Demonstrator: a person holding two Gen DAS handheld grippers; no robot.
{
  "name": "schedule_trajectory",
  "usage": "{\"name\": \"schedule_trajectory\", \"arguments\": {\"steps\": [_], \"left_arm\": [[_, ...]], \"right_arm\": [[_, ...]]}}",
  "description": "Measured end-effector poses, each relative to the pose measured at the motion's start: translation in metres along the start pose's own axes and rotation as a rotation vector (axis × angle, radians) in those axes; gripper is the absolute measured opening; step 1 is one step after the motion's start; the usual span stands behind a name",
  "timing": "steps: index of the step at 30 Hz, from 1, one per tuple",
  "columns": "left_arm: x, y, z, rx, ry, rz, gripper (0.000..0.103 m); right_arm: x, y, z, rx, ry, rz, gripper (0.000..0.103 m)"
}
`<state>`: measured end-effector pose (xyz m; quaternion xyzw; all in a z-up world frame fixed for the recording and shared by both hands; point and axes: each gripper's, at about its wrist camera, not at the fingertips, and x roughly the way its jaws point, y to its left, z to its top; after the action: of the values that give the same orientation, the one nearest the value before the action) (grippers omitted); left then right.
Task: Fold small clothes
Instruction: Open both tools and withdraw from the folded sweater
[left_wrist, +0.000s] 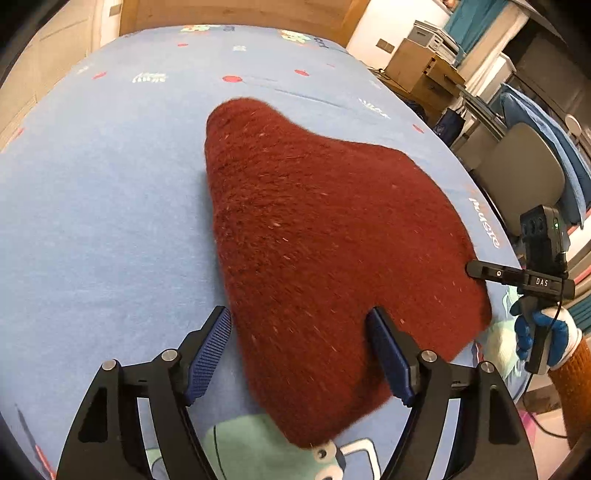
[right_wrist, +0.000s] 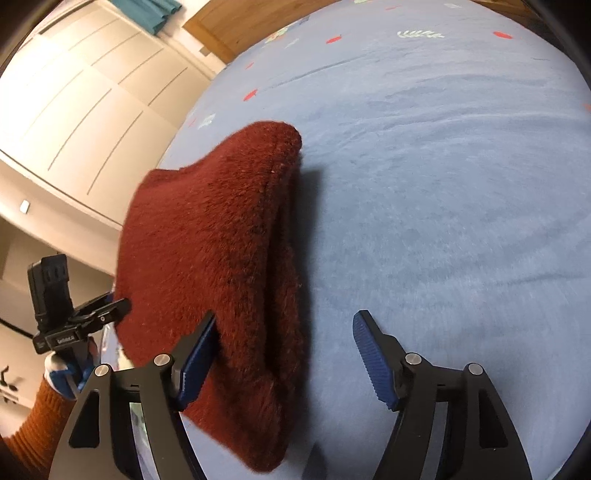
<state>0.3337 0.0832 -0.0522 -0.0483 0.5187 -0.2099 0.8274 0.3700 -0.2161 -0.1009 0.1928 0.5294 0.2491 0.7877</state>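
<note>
A dark red fuzzy knit garment (left_wrist: 314, 236) lies folded on the blue bedsheet (left_wrist: 110, 203); it also shows in the right wrist view (right_wrist: 214, 251), with a doubled edge along its right side. My left gripper (left_wrist: 299, 325) is open, its fingers straddling the garment's near left edge, holding nothing. My right gripper (right_wrist: 284, 328) is open, its left finger (right_wrist: 199, 354) against the garment's near part and its right finger over bare sheet. The right gripper also shows at the garment's right edge in the left wrist view (left_wrist: 476, 269).
The bed's sheet carries printed red dots and cartoon figures (left_wrist: 258, 450). A chair (left_wrist: 524, 184), boxes and shelves (left_wrist: 424, 66) stand beyond the bed's right side. A white wardrobe (right_wrist: 74, 110) stands on the left in the right wrist view. A wooden headboard (left_wrist: 240, 14) is at the far end.
</note>
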Motion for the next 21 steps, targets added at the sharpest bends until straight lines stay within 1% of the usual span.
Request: {"name": "schedule_trajectory", "arguments": {"steps": [3,6,9,12,14,18,21], "left_arm": [[-0.002,-0.001,-0.003,-0.001,0.002,0.018,0.072],[-0.013,-0.007,-0.01,-0.011,-0.027,0.043,0.072],[-0.032,-0.021,-0.014,-0.024,-0.091,0.099,0.072],[-0.052,-0.033,-0.029,-0.039,-0.154,0.151,0.072],[-0.064,-0.042,-0.037,-0.055,-0.198,0.199,0.072],[-0.079,-0.063,-0.062,-0.07,-0.255,0.295,0.075],[-0.084,-0.076,-0.078,-0.074,-0.279,0.34,0.076]], "right_arm": [[-0.006,-0.005,-0.009,0.021,-0.001,-0.04,0.073],[-0.015,-0.007,-0.014,0.071,-0.032,-0.075,0.073],[-0.027,-0.005,-0.02,0.114,-0.074,-0.135,0.073],[-0.045,-0.007,-0.03,0.157,-0.112,-0.239,0.073],[-0.059,-0.005,-0.042,0.173,-0.144,-0.256,0.073],[-0.084,0.013,-0.068,0.148,-0.191,-0.281,0.074],[-0.099,0.034,-0.088,0.111,-0.216,-0.313,0.075]]}}
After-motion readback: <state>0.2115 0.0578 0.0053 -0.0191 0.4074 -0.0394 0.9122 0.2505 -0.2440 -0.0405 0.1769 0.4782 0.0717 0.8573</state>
